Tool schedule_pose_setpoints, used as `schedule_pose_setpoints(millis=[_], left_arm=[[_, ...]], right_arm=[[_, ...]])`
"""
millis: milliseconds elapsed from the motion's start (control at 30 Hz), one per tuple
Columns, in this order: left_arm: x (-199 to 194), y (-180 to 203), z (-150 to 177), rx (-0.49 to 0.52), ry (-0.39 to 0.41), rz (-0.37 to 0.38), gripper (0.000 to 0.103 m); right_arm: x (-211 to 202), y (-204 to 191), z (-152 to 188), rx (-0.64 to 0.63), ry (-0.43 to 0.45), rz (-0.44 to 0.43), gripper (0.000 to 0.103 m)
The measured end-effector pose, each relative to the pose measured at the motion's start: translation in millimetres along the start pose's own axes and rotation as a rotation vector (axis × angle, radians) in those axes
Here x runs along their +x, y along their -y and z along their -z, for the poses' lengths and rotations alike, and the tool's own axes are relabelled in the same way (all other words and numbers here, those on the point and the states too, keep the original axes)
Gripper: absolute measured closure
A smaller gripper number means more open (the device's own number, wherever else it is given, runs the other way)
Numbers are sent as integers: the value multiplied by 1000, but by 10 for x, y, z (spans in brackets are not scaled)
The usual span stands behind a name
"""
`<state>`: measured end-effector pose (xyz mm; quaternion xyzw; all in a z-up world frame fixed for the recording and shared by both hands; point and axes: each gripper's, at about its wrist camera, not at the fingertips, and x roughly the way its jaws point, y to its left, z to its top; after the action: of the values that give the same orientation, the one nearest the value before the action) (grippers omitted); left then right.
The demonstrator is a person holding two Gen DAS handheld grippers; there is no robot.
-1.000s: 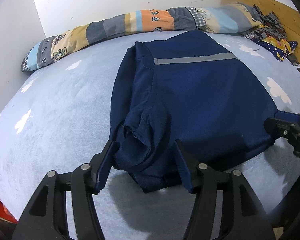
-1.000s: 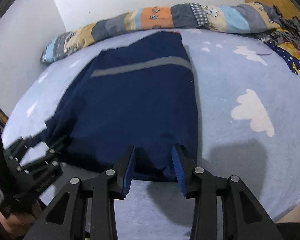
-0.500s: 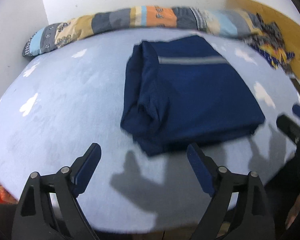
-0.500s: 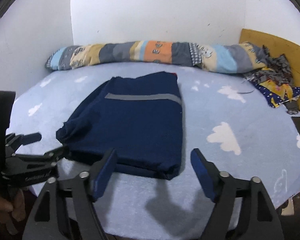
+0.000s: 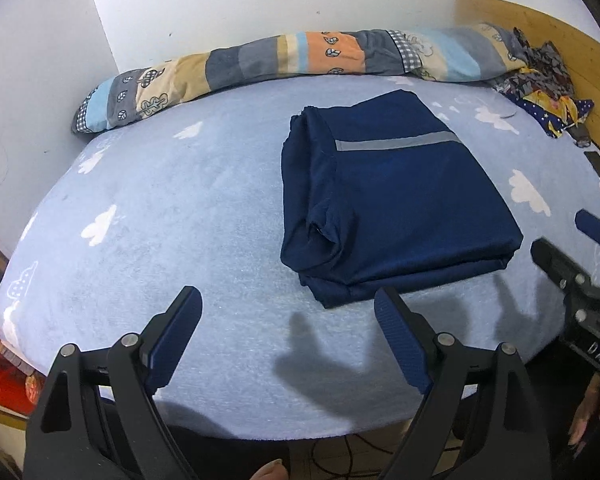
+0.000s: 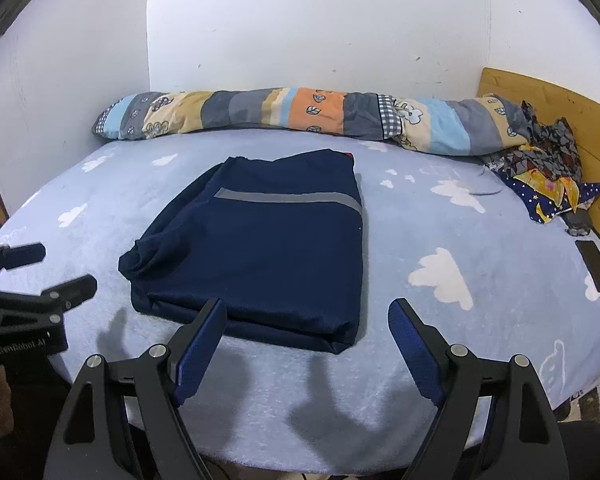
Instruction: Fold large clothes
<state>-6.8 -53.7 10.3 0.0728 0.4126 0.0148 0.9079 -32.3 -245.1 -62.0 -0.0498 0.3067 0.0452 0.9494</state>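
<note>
Both grippers have let go of the navy garment (image 6: 268, 252) and pulled back off its near edge.

Left gripper (image 5: 288, 336) and right gripper (image 6: 306, 340) hang above the near edge of the bed (image 5: 160, 220), jaws spread wide and holding nothing. Folded into a rectangle with a grey stripe across its far part, the garment lies flat mid-bed; its left side looks bunched, perhaps a tucked sleeve. A patchwork quilt roll (image 6: 300, 116) lines the far wall, crumpled patterned cloth (image 6: 548, 168) sits far right.

black tongs (image 5: 288, 320) with ribbed blue pads (image 5: 400, 344), silver screws, white lettering.
</note>
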Motion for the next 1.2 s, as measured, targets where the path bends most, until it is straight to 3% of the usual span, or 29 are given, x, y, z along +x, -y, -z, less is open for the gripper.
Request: schedule_pose_setpoints(millis=[67,333,1200], left_arm=[[22,8,-22,9,-16,6,15],[-94,43,-41,40,32,-118,14],[-83,-12,-28,40,24,-128,14]], right_arm=[[18,-20,4,-11,-7,3,18],[53,-57,8,-27,-11,0,18],[53,-66,10,-19,-2,-6,18]])
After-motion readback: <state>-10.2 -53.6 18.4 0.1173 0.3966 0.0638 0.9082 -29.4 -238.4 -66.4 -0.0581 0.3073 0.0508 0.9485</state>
